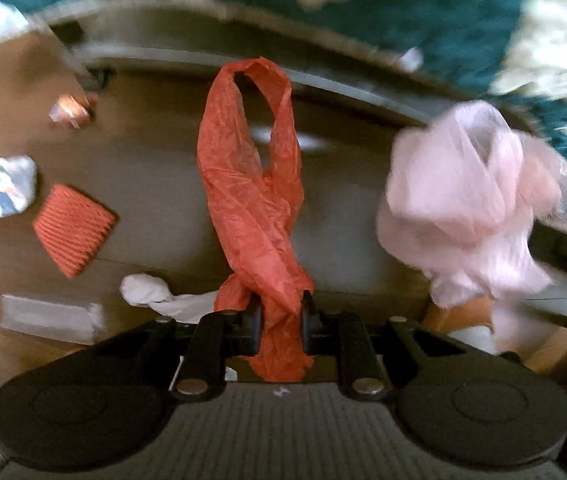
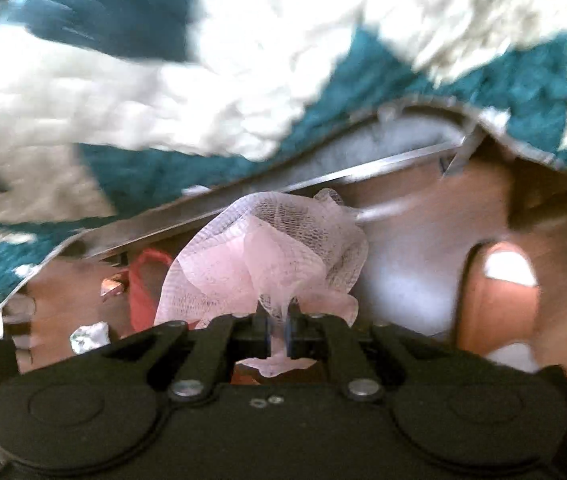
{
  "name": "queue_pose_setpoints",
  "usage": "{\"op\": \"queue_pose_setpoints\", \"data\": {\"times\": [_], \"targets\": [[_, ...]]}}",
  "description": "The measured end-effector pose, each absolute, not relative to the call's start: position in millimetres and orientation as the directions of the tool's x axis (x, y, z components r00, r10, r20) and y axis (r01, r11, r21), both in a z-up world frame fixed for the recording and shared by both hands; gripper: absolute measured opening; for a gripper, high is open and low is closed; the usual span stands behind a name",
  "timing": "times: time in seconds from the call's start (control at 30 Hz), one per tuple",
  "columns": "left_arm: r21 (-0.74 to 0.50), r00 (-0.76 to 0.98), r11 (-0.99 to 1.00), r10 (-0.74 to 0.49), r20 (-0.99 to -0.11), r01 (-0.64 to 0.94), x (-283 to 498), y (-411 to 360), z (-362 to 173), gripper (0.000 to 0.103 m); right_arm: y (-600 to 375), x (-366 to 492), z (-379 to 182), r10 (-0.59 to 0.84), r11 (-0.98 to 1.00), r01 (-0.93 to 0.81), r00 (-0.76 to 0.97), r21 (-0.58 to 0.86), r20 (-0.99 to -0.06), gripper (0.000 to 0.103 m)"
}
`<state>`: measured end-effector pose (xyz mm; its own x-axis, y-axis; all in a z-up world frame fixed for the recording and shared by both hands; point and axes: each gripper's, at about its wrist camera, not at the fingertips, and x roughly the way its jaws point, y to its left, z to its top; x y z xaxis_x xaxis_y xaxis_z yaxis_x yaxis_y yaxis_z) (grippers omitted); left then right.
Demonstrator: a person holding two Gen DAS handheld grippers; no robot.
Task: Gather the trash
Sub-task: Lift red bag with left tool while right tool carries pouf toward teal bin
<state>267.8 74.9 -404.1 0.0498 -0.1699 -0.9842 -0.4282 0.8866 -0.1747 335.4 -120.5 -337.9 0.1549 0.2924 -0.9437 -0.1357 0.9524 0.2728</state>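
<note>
My left gripper (image 1: 282, 314) is shut on a twisted red plastic bag (image 1: 253, 184) and holds it over the inside of a cardboard box (image 1: 155, 184). My right gripper (image 2: 278, 330) is shut on a pale pink mesh net (image 2: 271, 256), which also shows at the right of the left wrist view (image 1: 467, 200). The red bag shows at the left of the right wrist view (image 2: 141, 288). In the box lie a crumpled foil wrapper (image 1: 3, 186), an orange ribbed paper piece (image 1: 73, 228), a small copper-coloured wrapper (image 1: 71, 110) and a white crumpled tissue (image 1: 155, 292).
A teal and cream shaggy rug (image 2: 163, 92) lies beyond the box rim (image 1: 323, 80). The box walls and flaps (image 2: 423, 184) stand around both grippers. A foil scrap (image 2: 89, 336) lies low at the left of the right wrist view.
</note>
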Motion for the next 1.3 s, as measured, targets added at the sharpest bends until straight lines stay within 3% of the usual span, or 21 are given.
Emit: {"op": "queue_pose_setpoints", "data": {"times": [0.37, 0.87, 1.3], "targets": [[-0.292, 0.285, 0.904, -0.204, -0.937, -0.312, 216, 51, -246, 0.017, -179, 255, -172, 0.352, 0.926, -0.256, 0.315, 0.279, -0.881, 0.007], [-0.377, 0.586, 0.926, -0.291, -0.756, -0.027, 189, -56, -54, 0.017, -294, 165, 14, 0.375, 0.924, -0.318, 0.657, 0.211, -0.654, 0.005], [-0.311, 0.664, 0.878, -0.478, -0.575, 0.363, 215, -207, 105, 0.017, -412, 145, 123, 0.166, 0.986, -0.161, 0.865, 0.051, -0.474, 0.005]]}}
